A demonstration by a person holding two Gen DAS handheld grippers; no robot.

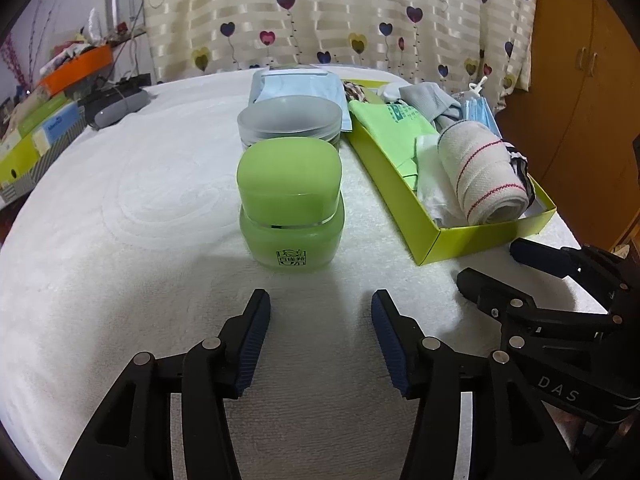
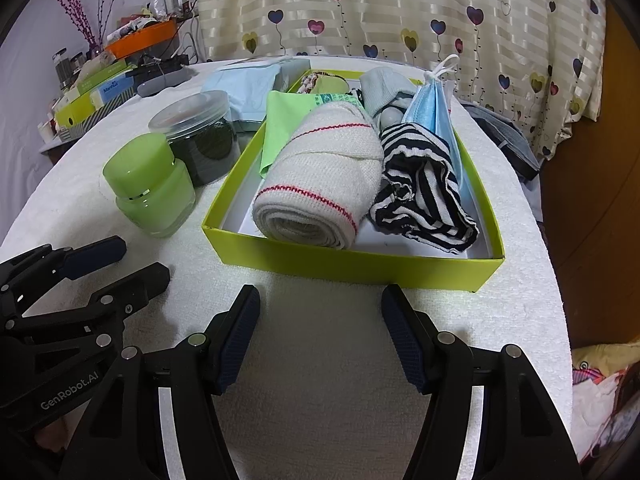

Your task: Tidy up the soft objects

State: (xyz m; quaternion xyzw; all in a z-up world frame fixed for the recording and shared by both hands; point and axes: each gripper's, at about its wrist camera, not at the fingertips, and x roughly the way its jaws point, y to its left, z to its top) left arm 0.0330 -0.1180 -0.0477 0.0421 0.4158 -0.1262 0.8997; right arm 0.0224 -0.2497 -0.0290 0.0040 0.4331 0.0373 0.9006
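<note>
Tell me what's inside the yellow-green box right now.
The yellow-green box holds a rolled white bandage, striped cloth, blue face masks, a green cloth and a grey sock. Anything beneath them is covered.

Two jars stand at ten o'clock from the box: one green jar (image 2: pixel 150 190), one clear jar (image 2: pixel 200 136). One green box (image 2: pixel 352 266) holds one bandage roll (image 2: pixel 320 188), one striped cloth (image 2: pixel 420 192), one grey sock (image 2: pixel 384 84).

Dark jar (image 1: pixel 290 120) behind green jar (image 1: pixel 291 200)
</note>
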